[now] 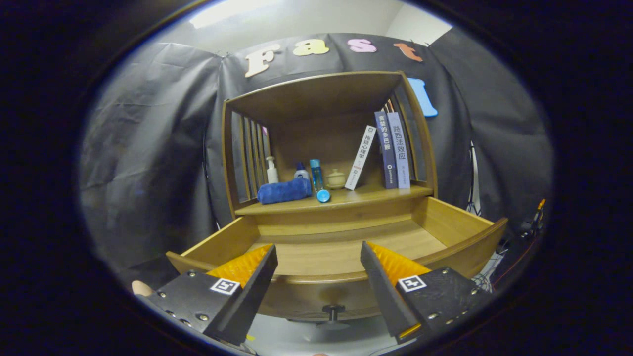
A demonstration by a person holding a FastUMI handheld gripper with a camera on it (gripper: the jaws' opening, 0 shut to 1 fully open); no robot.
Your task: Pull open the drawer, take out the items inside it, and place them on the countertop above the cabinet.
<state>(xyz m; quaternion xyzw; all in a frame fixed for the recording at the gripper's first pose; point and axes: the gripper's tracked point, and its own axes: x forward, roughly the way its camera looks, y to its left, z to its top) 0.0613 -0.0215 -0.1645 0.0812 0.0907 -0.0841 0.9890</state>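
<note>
The drawer and the countertop are smooth, satin-finished wood. On the countertop lie a soft blue cloth towel, a glossy clear plastic bottle and paper-covered books. The gripper, fingers spread apart, has ridged pads.

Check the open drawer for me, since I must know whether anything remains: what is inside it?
The drawer shows bare wooden floor beyond the open, empty claw. Its front strip is covered by the fingers.
</note>
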